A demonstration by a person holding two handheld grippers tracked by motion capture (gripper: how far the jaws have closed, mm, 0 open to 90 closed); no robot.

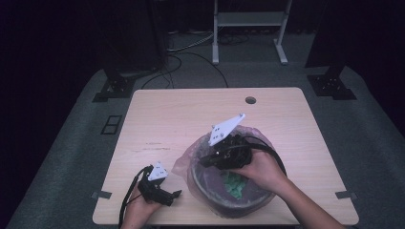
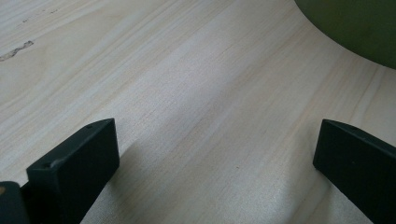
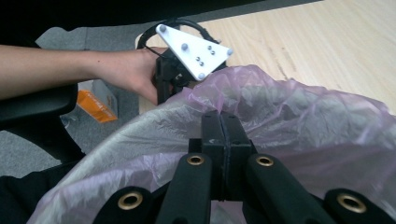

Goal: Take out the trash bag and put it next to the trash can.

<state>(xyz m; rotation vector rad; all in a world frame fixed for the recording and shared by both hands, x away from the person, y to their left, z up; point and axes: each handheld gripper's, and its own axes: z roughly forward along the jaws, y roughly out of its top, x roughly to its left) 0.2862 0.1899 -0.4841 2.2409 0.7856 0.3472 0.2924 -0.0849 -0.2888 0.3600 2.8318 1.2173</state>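
Note:
A round dark bin (image 1: 216,202) lined with a pinkish plastic bag (image 1: 184,163) stands at the table's near middle, with green pieces (image 1: 235,184) inside. My right gripper (image 1: 208,160) reaches over the bin's left rim. Its jaws are pressed together (image 3: 220,122) on a fold of the bag (image 3: 303,121) at the pale rim (image 3: 130,136). My left gripper (image 1: 175,194) rests low on the wood left of the bin, its jaws wide apart (image 2: 217,158) with bare table between them. The bin's olive wall (image 2: 355,23) shows past them. The left gripper's white plate (image 3: 194,49) sits beyond the bag.
The wooden table (image 1: 191,114) has a cable hole (image 1: 250,100) near its far edge. A white frame (image 1: 248,19) and black stands (image 1: 112,88) (image 1: 332,86) are on the floor behind. An orange box (image 3: 95,105) lies on the floor beside the person's chair.

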